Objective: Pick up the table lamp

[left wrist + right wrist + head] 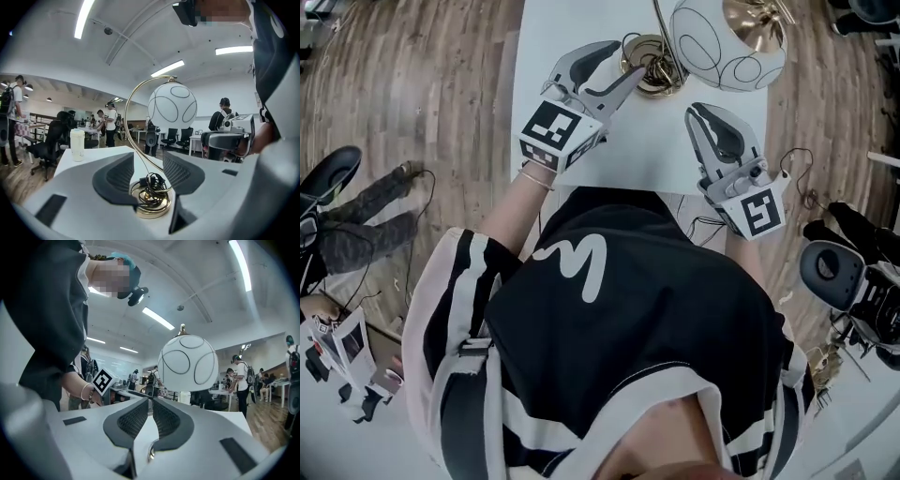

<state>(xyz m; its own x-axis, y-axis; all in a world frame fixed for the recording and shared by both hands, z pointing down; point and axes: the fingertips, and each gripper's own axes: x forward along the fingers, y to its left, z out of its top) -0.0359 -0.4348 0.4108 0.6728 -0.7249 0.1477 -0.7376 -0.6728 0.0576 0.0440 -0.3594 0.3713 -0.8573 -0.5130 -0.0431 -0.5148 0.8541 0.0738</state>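
The lamp (727, 42) stands at the far end of the white tabletop (647, 150), its brass base (151, 206) between the spread, unclamped jaws of the left gripper (626, 67), while the right gripper (701, 117), clenched and empty, is near the globe (187, 363).

A white table (558, 28) carries the lamp (727, 42) on its brass base, with a pale cup (77, 145) farther along.

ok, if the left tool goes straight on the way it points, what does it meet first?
The lamp base, with the coiled cord on it. It sits just ahead, in line with the gap between the left tool's open jaws. How close is unclear.
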